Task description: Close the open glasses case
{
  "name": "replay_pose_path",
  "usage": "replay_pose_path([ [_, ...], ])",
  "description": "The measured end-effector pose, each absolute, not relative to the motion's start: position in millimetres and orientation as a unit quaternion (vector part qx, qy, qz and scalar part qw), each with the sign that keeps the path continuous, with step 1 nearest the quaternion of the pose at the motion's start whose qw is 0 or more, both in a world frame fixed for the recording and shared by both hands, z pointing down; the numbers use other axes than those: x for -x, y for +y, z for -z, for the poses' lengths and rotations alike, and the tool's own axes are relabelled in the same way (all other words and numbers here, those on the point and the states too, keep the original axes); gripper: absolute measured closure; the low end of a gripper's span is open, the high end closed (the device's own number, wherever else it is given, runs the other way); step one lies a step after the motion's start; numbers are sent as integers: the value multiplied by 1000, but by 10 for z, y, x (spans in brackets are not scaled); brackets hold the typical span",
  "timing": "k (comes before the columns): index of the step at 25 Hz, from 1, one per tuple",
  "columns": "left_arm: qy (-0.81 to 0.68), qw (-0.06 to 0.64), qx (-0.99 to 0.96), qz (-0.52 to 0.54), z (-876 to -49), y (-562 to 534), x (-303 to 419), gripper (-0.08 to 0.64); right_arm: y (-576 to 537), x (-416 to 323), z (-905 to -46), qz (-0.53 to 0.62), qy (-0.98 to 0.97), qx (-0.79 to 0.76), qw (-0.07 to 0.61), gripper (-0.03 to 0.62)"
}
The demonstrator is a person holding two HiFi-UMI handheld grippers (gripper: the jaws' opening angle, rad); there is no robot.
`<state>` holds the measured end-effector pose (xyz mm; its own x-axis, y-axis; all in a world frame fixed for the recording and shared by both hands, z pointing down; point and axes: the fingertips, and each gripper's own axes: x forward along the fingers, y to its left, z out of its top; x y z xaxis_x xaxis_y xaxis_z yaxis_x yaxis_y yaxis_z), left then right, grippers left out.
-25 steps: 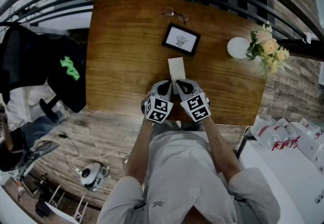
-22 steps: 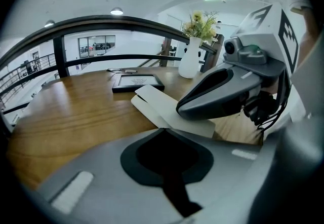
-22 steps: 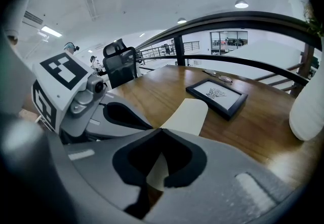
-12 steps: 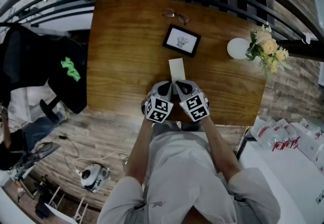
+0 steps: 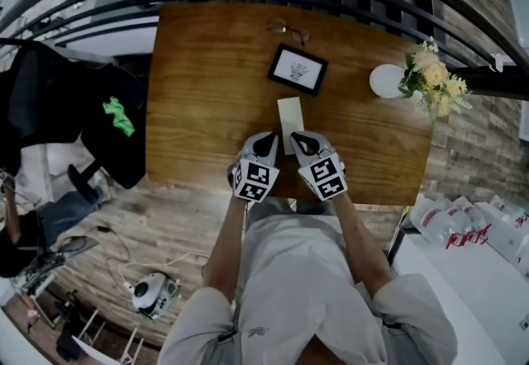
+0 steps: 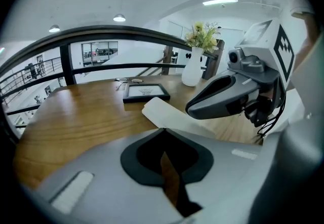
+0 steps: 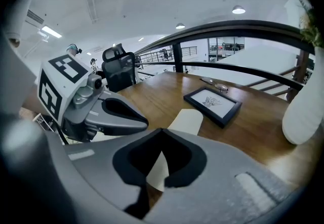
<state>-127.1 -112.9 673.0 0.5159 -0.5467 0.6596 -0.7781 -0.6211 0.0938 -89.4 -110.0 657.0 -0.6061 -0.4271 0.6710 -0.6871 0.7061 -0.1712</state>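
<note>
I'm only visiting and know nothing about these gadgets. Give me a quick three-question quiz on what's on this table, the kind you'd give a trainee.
1. Multiple choice: what lies between the glasses case and the eyeglasses?
A) a picture frame
B) a mug
C) a book
2. True or false: the left gripper is clamped on the glasses case.
3. Fill in: seen from the person, the white vase of flowers stands to the ___ of the picture frame.

Key:
1. A.
2. False. Its jaws are together on nothing, and the case lies on the table just ahead.
3. Right.
</note>
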Motion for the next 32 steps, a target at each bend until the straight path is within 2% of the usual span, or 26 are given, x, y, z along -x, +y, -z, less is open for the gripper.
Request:
replay_pose_path([
  [19,-443,89,-883,-128,-5093,-1446,1456,541,-1305,433,-5096,-97,-867,-453,184,591],
  [32,-420,60,-898,-120,-4885,-1422,1344,540,-1253,371,-4842,-78,-858,-482,162,591],
])
